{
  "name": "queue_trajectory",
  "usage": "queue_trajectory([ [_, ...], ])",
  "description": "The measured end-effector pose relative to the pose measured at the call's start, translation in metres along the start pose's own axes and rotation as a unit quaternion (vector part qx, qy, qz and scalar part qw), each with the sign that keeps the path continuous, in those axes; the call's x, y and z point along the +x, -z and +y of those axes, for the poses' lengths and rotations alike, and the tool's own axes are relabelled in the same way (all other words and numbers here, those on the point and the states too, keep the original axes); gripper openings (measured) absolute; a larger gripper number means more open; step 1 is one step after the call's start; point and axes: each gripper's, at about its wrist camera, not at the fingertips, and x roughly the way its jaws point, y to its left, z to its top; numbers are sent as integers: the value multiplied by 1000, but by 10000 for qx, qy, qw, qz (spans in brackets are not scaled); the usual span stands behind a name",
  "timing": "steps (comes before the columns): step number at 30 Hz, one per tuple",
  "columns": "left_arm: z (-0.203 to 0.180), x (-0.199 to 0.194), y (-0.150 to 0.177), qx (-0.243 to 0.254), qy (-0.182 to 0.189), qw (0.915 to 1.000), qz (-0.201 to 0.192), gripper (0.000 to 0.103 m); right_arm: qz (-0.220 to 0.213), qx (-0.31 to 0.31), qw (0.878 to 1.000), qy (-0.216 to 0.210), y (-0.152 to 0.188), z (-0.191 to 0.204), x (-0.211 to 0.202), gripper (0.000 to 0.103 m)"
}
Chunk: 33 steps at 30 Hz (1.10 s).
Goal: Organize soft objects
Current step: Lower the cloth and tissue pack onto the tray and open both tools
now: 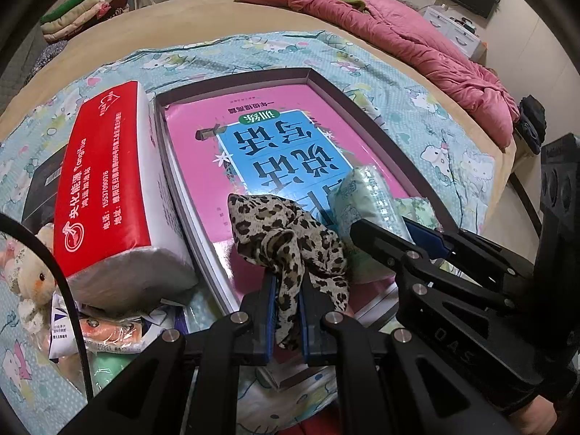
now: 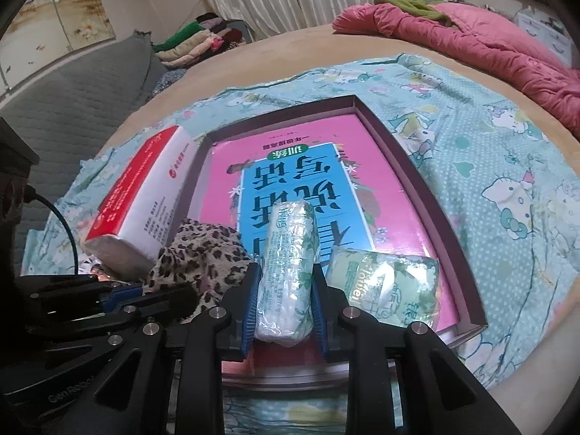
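Left gripper clamped tight on crumpled leopard-print cloth, at near rim of shallow box. Right gripper pinches crinkly tissue pack above box; second pack lies beside. Glossy pink book fills floor; far half open.

The left gripper had its jaws clamped on a leopard-print cloth; at nine o'clock lay a red tissue pack.
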Motion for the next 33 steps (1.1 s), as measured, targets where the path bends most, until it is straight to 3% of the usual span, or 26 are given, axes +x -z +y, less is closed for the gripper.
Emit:
queue_trajectory([
  [22, -2, -2, 0, 3, 25, 10000, 82, 14, -278, 151, 9992, 227, -2, -9, -12, 46],
  [26, -1, -4, -1, -39, 46, 10000, 66, 28, -348, 263, 9987, 278, -3, -13, -15, 56],
  [29, -1, -6, -1, -49, 56, 10000, 44, 39, -388, 337, 9981, 340, -4, -17, -17, 57],
  [33, -1, -8, -2, -52, 64, 10000, 18, 46, -403, 396, 9976, 403, -4, -21, -18, 58],
])
